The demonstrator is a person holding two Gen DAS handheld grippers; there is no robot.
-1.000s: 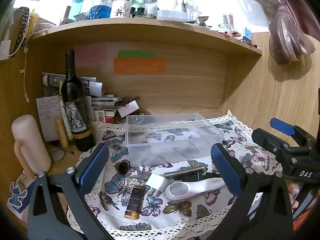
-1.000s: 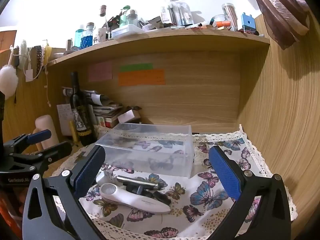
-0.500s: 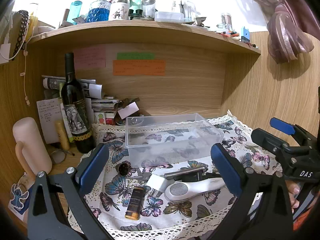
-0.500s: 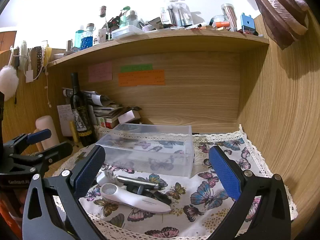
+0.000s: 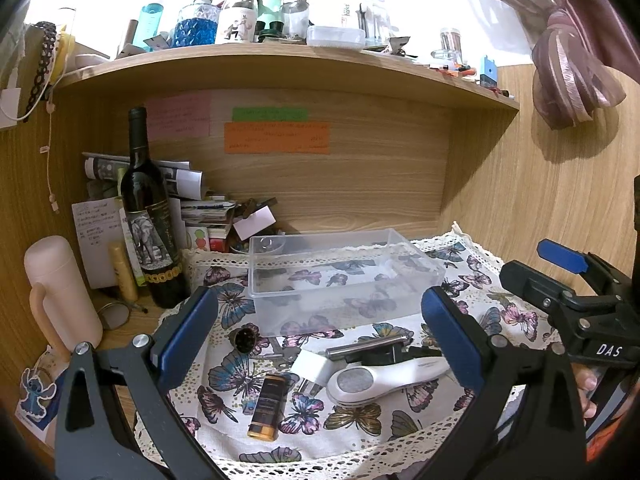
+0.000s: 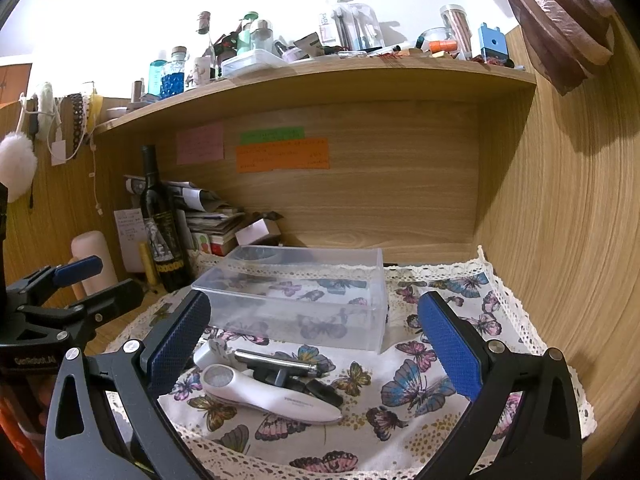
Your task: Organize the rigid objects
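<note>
— Bright in here?

— Up top, yes: the wall (image 6: pixel 120 8) above the shelf (image 5: pixel 280 68) is blown out white, light falling from overhead. Under the shelf it's dimmer and warm.

— Shadows?

— A soft one from the curtain (image 5: pixel 568 80) on the wood panel, far above the right jaw.

— Sharp?

— Sharp between the jaws. Straight lines bow hard toward the edges, and the corners go black.

Both wrist views face desk nook, sharing clear bin (image 5: pixel 340 276).
</note>
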